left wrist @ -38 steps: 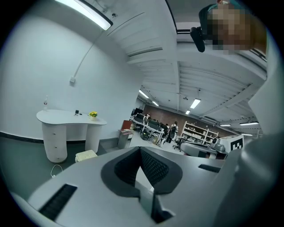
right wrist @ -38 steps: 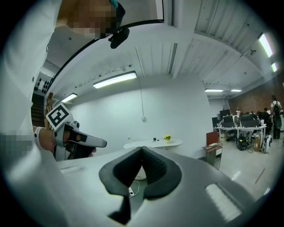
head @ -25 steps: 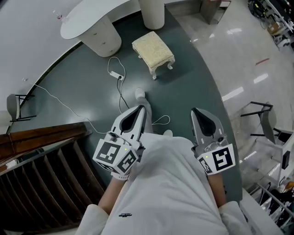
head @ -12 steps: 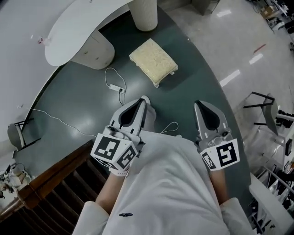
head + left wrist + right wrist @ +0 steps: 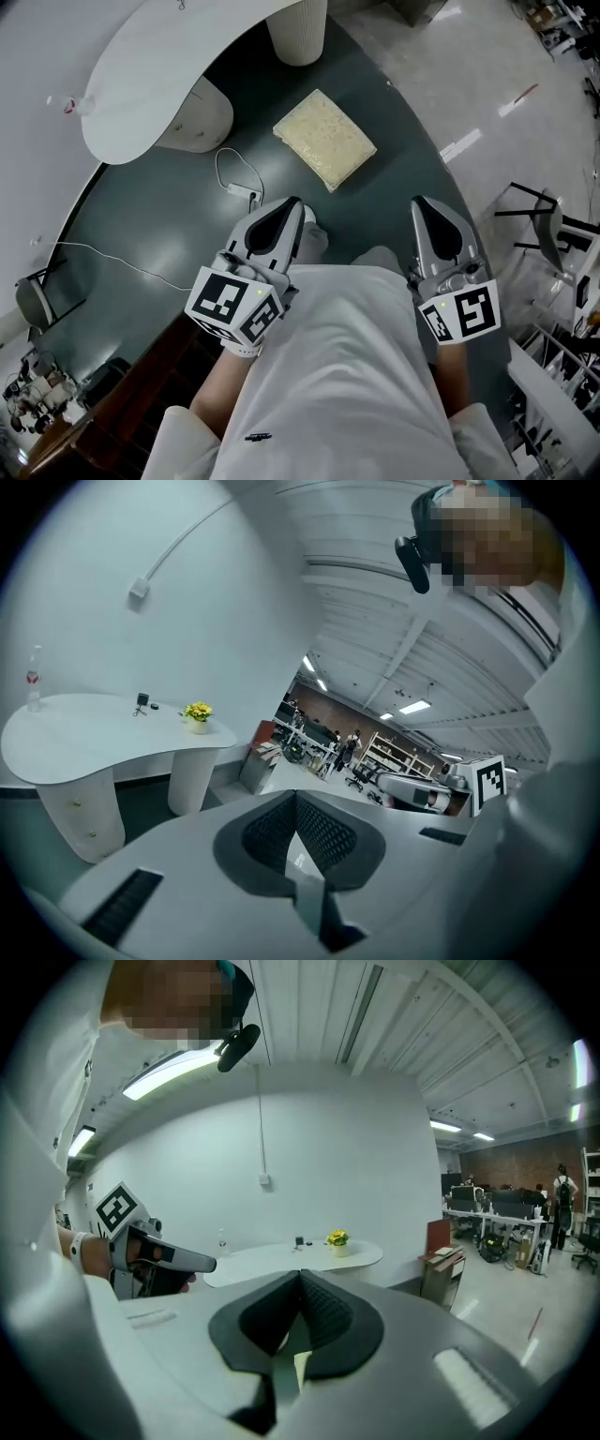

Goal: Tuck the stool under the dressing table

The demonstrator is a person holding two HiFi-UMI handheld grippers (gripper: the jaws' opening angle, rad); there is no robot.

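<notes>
The stool (image 5: 324,139), with a cream cushion, stands on the dark green floor in front of the white dressing table (image 5: 174,77), outside the table's curved top. My left gripper (image 5: 293,202) is shut and holds nothing; it points toward the stool from short of it. My right gripper (image 5: 424,203) is also shut and empty, level with the left one and off to the stool's right. In the left gripper view the left gripper (image 5: 295,797) faces the dressing table (image 5: 94,738). In the right gripper view the right gripper (image 5: 300,1274) faces the dressing table (image 5: 291,1260) too.
A white power strip and cable (image 5: 246,192) lie on the floor just ahead of the left gripper. A brown wooden railing (image 5: 112,394) is at the lower left. Black-framed chairs (image 5: 544,220) stand on the glossy floor at right. A flower pot (image 5: 197,712) sits on the table.
Both grippers have been carried forward toward the stool and table. The stool now lies closer, just beyond the gripper tips. Both grippers stayed shut.
</notes>
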